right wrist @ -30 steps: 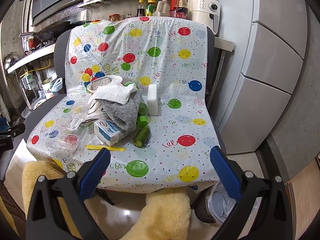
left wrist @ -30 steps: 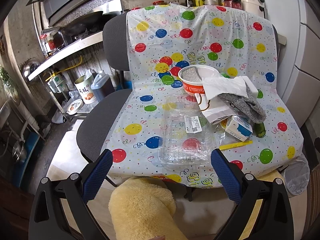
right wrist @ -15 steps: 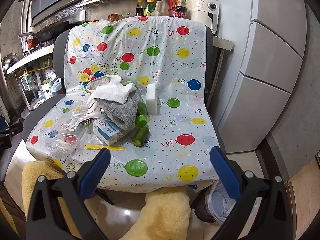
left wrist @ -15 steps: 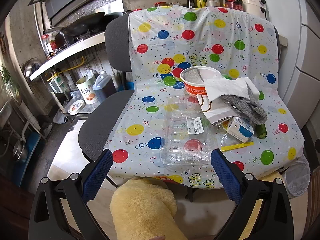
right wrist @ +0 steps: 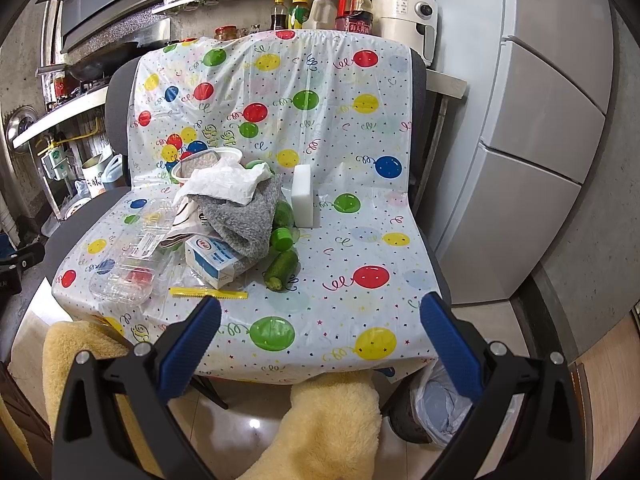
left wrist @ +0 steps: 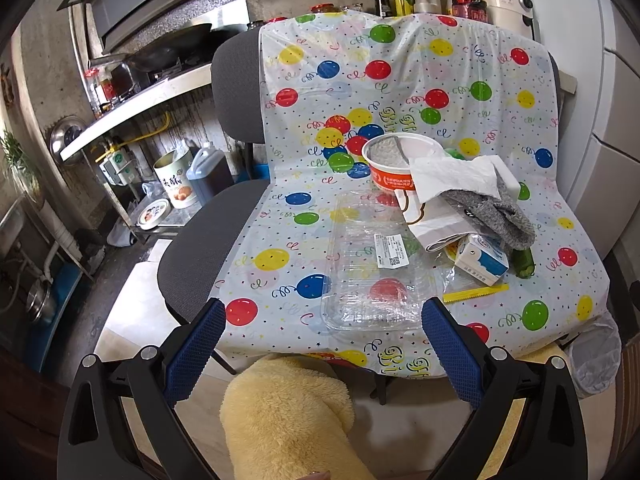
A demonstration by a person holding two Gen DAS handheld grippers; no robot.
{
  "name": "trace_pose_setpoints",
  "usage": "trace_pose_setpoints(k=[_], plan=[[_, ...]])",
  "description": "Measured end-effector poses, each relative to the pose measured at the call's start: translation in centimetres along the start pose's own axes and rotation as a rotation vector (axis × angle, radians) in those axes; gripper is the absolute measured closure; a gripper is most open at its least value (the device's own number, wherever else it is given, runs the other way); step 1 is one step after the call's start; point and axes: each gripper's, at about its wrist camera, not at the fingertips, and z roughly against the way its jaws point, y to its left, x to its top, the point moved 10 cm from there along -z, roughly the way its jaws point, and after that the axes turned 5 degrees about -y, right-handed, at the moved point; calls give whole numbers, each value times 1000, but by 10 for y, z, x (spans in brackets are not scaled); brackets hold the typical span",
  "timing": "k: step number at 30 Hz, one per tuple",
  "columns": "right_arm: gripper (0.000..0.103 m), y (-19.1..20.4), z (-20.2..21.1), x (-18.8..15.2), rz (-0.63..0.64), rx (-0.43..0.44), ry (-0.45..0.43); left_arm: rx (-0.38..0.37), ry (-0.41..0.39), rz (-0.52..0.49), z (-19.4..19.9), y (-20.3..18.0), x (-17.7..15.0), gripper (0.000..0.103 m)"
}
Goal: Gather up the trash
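Nothing's collected yet: both the left claw (left wrist: 322, 334) and right claw (right wrist: 320, 328) hang spread and empty. The trash pile (right wrist: 224, 216) sits at ten o'clock; bin (right wrist: 436, 408) at five.

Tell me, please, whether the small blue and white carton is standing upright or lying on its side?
Lying on its side. The carton rests lengthwise on the balloon cloth, one end tucked under the grey cloth.

Both wrist views low before the chair seat (left wrist: 192, 248), sharing its litter.
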Motion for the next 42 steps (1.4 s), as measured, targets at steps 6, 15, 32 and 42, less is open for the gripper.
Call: trace_pose_setpoints(k=[6, 15, 32, 42], plan=[[6, 0, 0, 0, 0, 1, 1, 0, -1, 0, 0, 0, 0, 6], [6, -1, 0, -1, -1, -1, 0, 0, -1, 0, 0, 1, 0, 6], [6, 12, -24, -3, 11, 65, 18, -28, 31, 20, -19, 0, -1, 7], [6, 56, -88, 18, 90, 188, 40, -31, 83, -15, -81, -9, 4, 7]])
